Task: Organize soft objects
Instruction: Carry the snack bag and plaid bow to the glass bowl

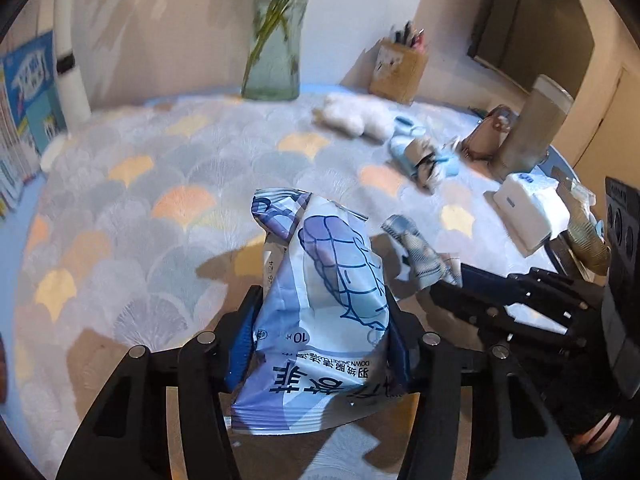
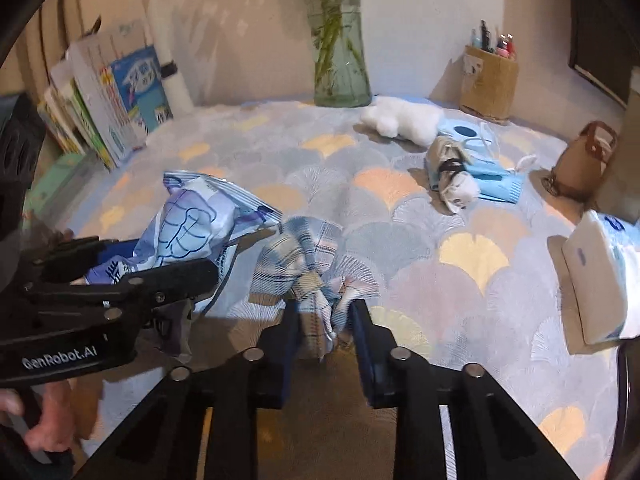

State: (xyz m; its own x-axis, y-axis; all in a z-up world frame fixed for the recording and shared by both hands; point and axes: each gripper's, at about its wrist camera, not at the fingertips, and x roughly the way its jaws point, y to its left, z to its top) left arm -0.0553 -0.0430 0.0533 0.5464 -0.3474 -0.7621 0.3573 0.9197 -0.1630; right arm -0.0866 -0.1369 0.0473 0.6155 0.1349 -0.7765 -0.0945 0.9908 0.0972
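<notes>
My left gripper (image 1: 322,312) is shut on a blue-and-white soft plastic pack (image 1: 320,304) with printed characters, held above the patterned tablecloth; the pack (image 2: 192,228) and the left gripper (image 2: 160,272) also show at the left of the right wrist view. My right gripper (image 2: 324,312) is shut on a crumpled blue plaid cloth (image 2: 304,264), held just right of the pack; the cloth (image 1: 416,248) and the right gripper (image 1: 452,280) show at the right of the left wrist view. A white fluffy toy (image 2: 404,120), a rolled sock bundle (image 2: 452,168) and blue face masks (image 2: 492,176) lie at the far right.
A glass vase (image 2: 340,60) with stems stands at the back. A pen holder (image 2: 488,80) is at the back right, a brown pouch (image 2: 584,160) and a white tissue pack (image 2: 596,276) at the right. Books (image 2: 112,96) lean at the left. The tablecloth (image 2: 400,240) covers the table.
</notes>
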